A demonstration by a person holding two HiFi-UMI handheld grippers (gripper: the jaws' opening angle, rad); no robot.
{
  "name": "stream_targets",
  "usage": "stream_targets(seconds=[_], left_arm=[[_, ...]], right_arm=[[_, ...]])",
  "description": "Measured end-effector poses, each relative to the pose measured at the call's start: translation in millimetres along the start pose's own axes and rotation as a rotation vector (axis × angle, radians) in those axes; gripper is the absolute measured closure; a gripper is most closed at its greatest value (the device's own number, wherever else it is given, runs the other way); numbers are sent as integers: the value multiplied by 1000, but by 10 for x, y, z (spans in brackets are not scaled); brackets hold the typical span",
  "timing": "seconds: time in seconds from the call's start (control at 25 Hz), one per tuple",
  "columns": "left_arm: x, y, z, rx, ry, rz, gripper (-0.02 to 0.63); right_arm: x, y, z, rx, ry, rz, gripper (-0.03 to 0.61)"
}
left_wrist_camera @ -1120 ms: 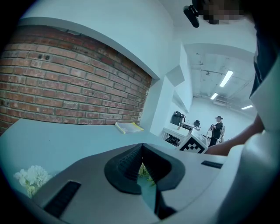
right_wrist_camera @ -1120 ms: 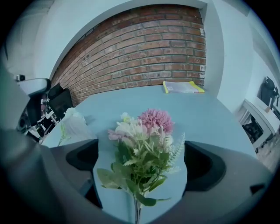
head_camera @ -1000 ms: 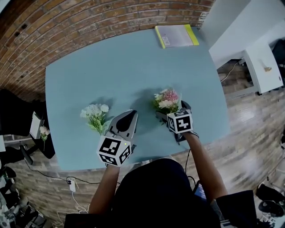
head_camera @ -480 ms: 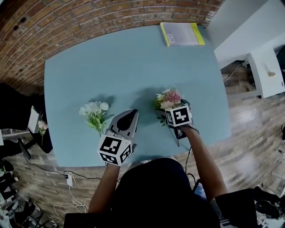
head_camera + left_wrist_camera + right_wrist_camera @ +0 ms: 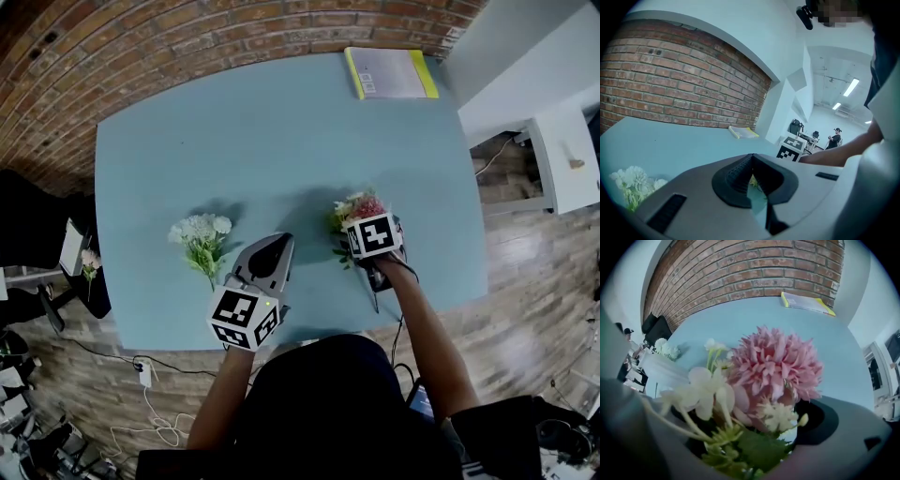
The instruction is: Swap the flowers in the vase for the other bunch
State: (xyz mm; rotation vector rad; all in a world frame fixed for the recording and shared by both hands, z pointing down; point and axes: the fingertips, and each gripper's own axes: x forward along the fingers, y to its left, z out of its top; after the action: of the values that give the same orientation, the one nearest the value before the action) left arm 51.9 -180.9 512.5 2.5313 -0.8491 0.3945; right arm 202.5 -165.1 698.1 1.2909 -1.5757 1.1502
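On the blue bench (image 5: 281,122), head view: white bunch (image 5: 200,239) lies near left, closed empty left gripper (image 5: 281,242) just beside it; right gripper (image 5: 364,219) points down over pink bunch (image 5: 356,205), vase hidden. Yellow-edged book (image 5: 389,73) at far edge, print unreadable. Left gripper view: jaws together, nothing between. Right gripper view: jaws apart around pink bunch's stems.

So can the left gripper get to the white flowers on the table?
Probably yes: the white flowers lie close beside the left gripper with only bare table between, though its shut jaws would need to open first.
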Motion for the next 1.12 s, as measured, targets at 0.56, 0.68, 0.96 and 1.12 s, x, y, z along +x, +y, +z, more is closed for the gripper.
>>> stream_targets(seconds=[0.56,0.68,0.96,1.12], left_arm=[[5,12,-15,-10,4,-2,605],[-4,18,-32,-10,6,1,605],[-28,35,-11,-14,1,6,606],[-37,31,27,-13,-5,5,606]], right_arm=[[91,-27,-82,-3,102,-23,5],[89,-20,-109,-2,123,-16,6],[66,-8,-148,11,160,-8,33],[28,-4,-130,5,158,-8,85]])
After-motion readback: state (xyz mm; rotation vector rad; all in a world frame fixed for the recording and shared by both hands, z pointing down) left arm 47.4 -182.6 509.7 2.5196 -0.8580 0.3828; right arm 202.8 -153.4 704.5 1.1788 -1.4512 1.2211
